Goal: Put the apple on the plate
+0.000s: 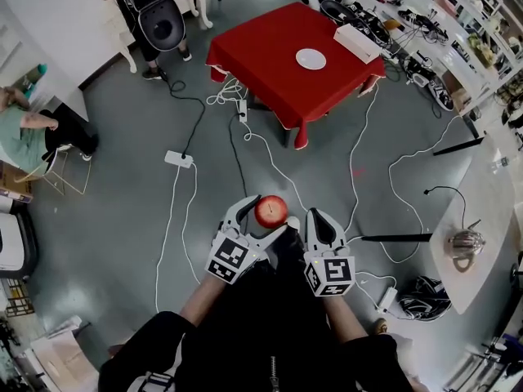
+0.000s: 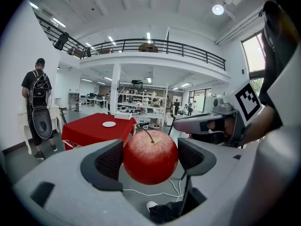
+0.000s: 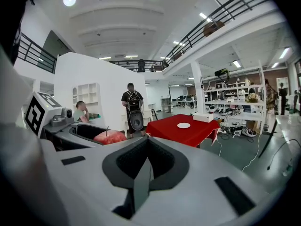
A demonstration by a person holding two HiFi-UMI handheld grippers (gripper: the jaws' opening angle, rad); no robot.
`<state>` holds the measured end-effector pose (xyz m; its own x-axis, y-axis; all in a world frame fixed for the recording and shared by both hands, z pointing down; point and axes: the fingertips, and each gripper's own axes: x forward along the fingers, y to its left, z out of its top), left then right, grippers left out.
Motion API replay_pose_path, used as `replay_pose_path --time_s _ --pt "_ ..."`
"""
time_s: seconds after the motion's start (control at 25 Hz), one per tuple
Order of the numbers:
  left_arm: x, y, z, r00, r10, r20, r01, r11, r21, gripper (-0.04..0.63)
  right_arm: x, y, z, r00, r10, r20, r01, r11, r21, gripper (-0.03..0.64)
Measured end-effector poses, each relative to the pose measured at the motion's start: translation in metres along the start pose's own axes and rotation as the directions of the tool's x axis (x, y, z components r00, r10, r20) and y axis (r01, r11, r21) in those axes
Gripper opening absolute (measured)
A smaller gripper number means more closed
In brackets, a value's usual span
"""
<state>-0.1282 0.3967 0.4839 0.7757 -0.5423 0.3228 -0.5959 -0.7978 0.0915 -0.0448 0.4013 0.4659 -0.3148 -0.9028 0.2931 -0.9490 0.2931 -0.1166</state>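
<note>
Floor (image 1: 122,219): open grey floor lies between you and the table, so the apple has to be carried well across the room.
Table (image 1: 278,72): red-clothed and well ahead of you; a person stands at its far left corner and could step into your way.
Cables (image 1: 186,219): white leads and a power strip trail over the floor on your route. My main worry is a foot catching one, which would jolt your arms.
Left gripper (image 2: 150,160): its jaws stand wide with the pads pressing the apple from both sides, carrying it in the air, stem up. The skin is round and smooth, so a bump or any easing of your squeeze could let it slip out.
Right gripper (image 3: 146,167): jaws together with nothing between them, just beside the left one. Held this near, it could knock the apple if your hands swing.
Plate (image 1: 310,58): small, white and bare, near the table's middle beside a white box. A release from too high could roll the fruit off its rim.
Apple (image 1: 270,211): red, clamped in your left gripper, nowhere near the plate yet.
</note>
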Motion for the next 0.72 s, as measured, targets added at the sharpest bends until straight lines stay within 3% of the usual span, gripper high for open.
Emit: replay_pose_path --time_s 0.28,0.72 --pt "-0.003 0.001 0.001 1.000 0.001 0.000 -0.001 1.000 0.004 0.368 0.000 0.011 0.003 1.000 0.014 0.005 -0.013 0.998 -0.058 0.011" --pt "-0.003 0.003 -0.004 1.000 -0.002 -0.013 0.002 1.000 -0.001 0.368 0.003 0.016 0.002 1.000 0.026 -0.003 -0.026 0.998 -0.050 0.011"
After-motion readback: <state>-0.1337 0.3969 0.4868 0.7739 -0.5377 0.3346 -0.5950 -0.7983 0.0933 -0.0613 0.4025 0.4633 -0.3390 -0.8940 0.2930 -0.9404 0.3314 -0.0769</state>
